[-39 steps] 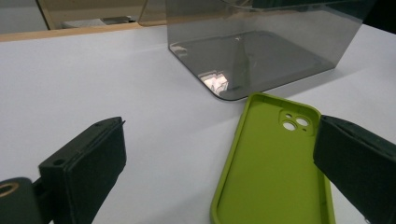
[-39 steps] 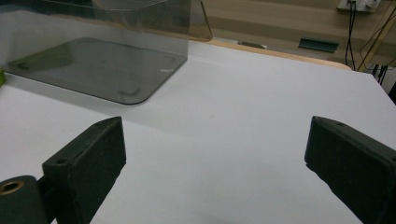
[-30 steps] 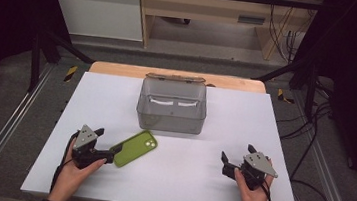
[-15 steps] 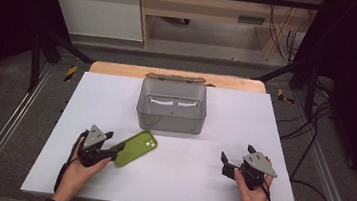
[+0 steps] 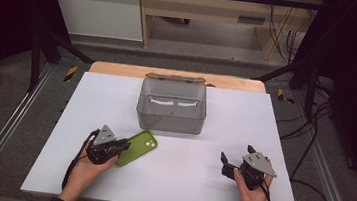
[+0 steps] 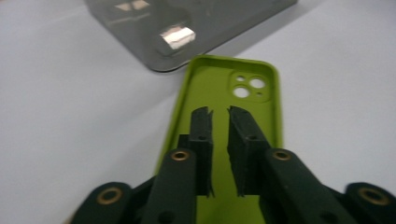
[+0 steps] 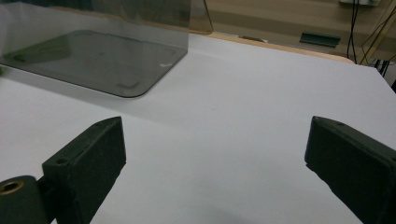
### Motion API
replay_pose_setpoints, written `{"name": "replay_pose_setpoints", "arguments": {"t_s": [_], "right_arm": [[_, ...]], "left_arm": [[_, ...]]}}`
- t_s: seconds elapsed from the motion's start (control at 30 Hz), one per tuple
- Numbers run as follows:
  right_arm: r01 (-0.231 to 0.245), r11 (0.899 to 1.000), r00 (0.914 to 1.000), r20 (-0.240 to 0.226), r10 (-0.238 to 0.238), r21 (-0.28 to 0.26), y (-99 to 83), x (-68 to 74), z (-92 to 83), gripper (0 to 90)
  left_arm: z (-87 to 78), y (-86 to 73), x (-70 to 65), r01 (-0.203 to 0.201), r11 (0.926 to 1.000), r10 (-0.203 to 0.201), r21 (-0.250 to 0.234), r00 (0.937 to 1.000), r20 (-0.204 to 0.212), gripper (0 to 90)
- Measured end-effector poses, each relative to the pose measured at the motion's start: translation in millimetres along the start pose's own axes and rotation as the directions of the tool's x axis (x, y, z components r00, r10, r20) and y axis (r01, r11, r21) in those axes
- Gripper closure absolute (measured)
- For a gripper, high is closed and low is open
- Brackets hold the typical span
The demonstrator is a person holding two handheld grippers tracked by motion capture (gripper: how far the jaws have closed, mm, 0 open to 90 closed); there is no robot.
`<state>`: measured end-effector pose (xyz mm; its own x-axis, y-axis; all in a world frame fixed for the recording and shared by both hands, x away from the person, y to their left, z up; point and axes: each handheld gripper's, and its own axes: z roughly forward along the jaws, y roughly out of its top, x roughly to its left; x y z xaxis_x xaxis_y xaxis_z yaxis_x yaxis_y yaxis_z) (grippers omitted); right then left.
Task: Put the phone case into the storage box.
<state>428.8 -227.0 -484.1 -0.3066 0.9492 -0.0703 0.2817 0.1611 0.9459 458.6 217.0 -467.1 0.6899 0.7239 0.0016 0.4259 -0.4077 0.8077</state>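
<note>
A lime-green phone case point(image 5: 140, 146) lies hollow side up on the white table, just in front of a smoky clear plastic box point(image 5: 171, 107). My left gripper point(image 5: 124, 146) reaches over the case's near end. In the left gripper view its jaws point(image 6: 219, 112) have just been closing and stand almost together over the case's inside point(image 6: 210, 79), with only a thin slit between them and nothing in it. My right gripper point(image 5: 226, 165) rests low at the right front, open, with bare table between its jaws point(image 7: 215, 135).
The box point(image 7: 93, 56) stands at the table's middle back with its lid tilted up behind it. A wooden strip point(image 5: 119, 69) runs along the far edge of the white table top point(image 5: 244, 122). Metal rails point(image 5: 7, 128) and cables flank the table.
My left gripper has slid right, onto the near end of the green case, and its jaws have come nearly together. The right gripper has kept still.
</note>
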Motion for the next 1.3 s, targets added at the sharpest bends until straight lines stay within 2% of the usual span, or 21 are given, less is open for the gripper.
{"name": "replay_pose_setpoints", "arguments": {"t_s": [0.07, 0.13, 0.23, 0.33, 0.4, 0.43, 0.6, 0.7, 0.77, 0.87, 0.9, 0.93, 0.97, 1.17, 1.27, 1.3], "right_arm": [[-0.002, 1.000, 1.0000, 0.001, 0.002, -0.001, 0.0, -0.4, -0.4, 5.7], [-0.005, 1.000, 1.0000, 0.002, 0.005, -0.002, -0.1, -0.9, -0.8, 5.7], [-0.007, 1.000, 1.0000, 0.002, 0.007, -0.001, -0.5, -1.5, -0.5, 5.7], [-0.005, 1.000, 1.0000, 0.000, 0.005, 0.000, -0.5, -1.1, -0.2, 5.8], [-0.004, 1.000, 1.0000, 0.000, 0.004, 0.000, -0.4, -0.9, -0.2, 5.8], [-0.001, 1.000, 1.0000, 0.000, 0.001, 0.001, -0.4, -0.6, -0.2, 5.8], [-0.002, 1.000, 1.0000, 0.000, 0.002, 0.003, -0.6, -0.9, 0.0, 5.8], [0.001, 1.000, 1.0000, -0.001, -0.001, 0.003, -0.4, -0.3, 0.0, 5.8], [0.003, 1.000, 1.0000, -0.002, -0.003, 0.002, -0.2, 0.0, -0.2, 5.9], [0.002, 1.000, 1.0000, -0.003, -0.002, 0.002, 0.1, 0.2, -0.5, 5.8], [0.001, 1.000, 1.0000, -0.002, -0.001, 0.001, 0.2, -0.1, -0.7, 5.8], [0.001, 1.000, 1.0000, -0.002, -0.001, 0.001, 0.2, -0.3, -0.7, 5.9], [0.001, 1.000, 1.0000, -0.001, -0.001, 0.001, 0.3, -0.5, -0.8, 5.8], [0.001, 1.000, 1.0000, -0.003, -0.001, -0.001, 0.7, -0.4, -1.3, 5.8], [0.001, 1.000, 1.0000, -0.003, -0.001, 0.002, 0.6, -0.4, -1.3, 5.8], [0.002, 1.000, 1.0000, -0.002, -0.002, 0.002, 0.5, -0.6, -1.1, 5.9]], "left_arm": [[2.8, 1.7, -2.2, -0.007, 0.9999, 0.007, 0.012, 0.9999, 0.013, 86.5], [10.9, 4.0, -6.5, -0.013, 0.9989, 0.011, 0.046, 0.9991, 0.041, 89.9], [16.4, 4.1, -7.8, -0.014, 0.9973, 0.010, 0.072, 0.9986, 0.051, 90.0], [21.3, 4.8, -7.2, 0.011, 0.9968, -0.016, 0.079, 0.9974, 0.071, 90.0], [22.9, 5.3, -7.7, 0.009, 0.9967, -0.015, 0.080, 0.9972, 0.074, 90.0], [26.0, 5.7, -8.6, 0.003, 0.9954, -0.010, 0.096, 0.9971, 0.076, 90.0], [28.0, 6.0, -11.3, 0.009, 0.9954, -0.018, 0.095, 0.9953, 0.095, 90.0], [27.9, 6.6, -13.6, -0.005, 0.9953, -0.004, 0.097, 0.9961, 0.088, 90.0], [28.1, 6.7, -15.7, -0.004, 0.9951, -0.006, 0.099, 0.9949, 0.101, 90.0], [28.4, 7.2, -19.5, -0.016, 0.9949, 0.006, 0.100, 0.9951, 0.099, 90.0], [29.0, 7.6, -23.3, -0.012, 0.9948, 0.000, 0.101, 0.9927, 0.120, 90.0], [29.0, 7.6, -23.3, -0.012, 0.9948, 0.000, 0.101, 0.9927, 0.120, 90.0], [30.0, 8.4, -30.3, -0.031, 0.9942, 0.019, 0.103, 0.9923, 0.123, 90.0], [31.7, 10.3, -46.4, -0.069, 0.9920, 0.053, 0.106, 0.9879, 0.146, 90.0], [32.5, 11.1, -47.2, -0.067, 0.9919, 0.051, 0.108, 0.9885, 0.142, 90.0], [35.3, 11.6, -45.9, -0.045, 0.9939, 0.030, 0.101, 0.9895, 0.142, 90.0]]}}
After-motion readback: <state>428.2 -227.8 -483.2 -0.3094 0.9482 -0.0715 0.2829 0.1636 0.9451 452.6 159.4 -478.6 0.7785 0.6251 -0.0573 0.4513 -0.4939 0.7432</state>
